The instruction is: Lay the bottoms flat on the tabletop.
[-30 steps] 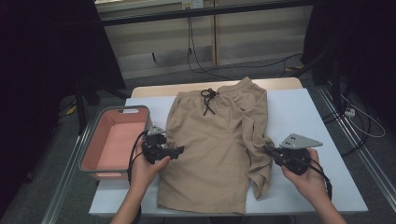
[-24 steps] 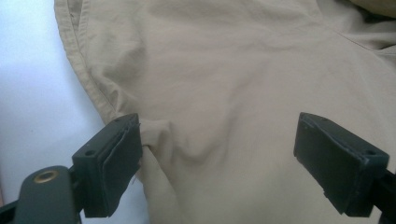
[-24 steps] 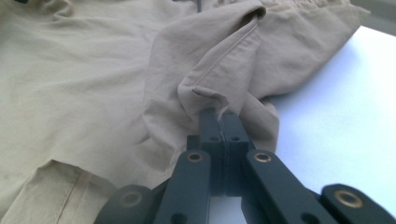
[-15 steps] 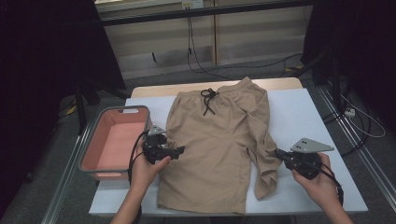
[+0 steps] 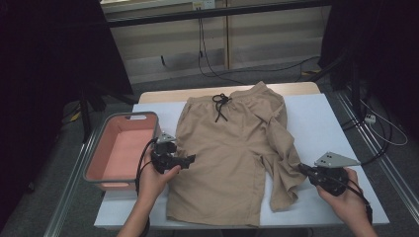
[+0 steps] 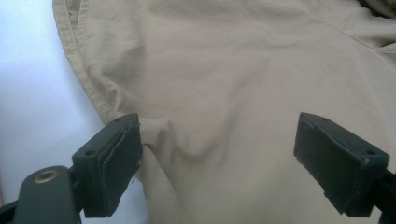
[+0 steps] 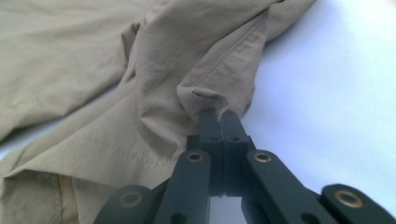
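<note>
On the white table [image 5: 341,118], tan shorts [image 5: 227,163] lie flat, waistband and drawstring [image 5: 220,106] at the far end, leg hems at the near edge. Long axis runs far-to-near, slightly tilted; waist points away from the person.

Right gripper [image 5: 302,169]: jaws fully closed, pinching a fold of the shorts' outer edge; in the right gripper view [image 7: 219,114] the cloth bunches right at the tips. That grip explains the right leg: it's pulled out sideways from the body of the shorts, a twisted flap trailing from the hip down toward the gripper instead of lying flat. Looks like it's drawing that side out to spread or straighten it.

Left gripper [image 5: 190,159]: jaws wide open, resting on the left edge of the shorts about mid-length. In the left gripper view [image 6: 215,154] one pad [image 6: 119,161] touches the side seam and nudges a small pucker; the other pad sits apart over flat cloth. Nothing clamped. Likely there to pin that side while the right pulls.

Pink bin [image 5: 99,158] sits just left of the table, near the left hand [image 5: 158,180]; probably the drop-off.
</note>
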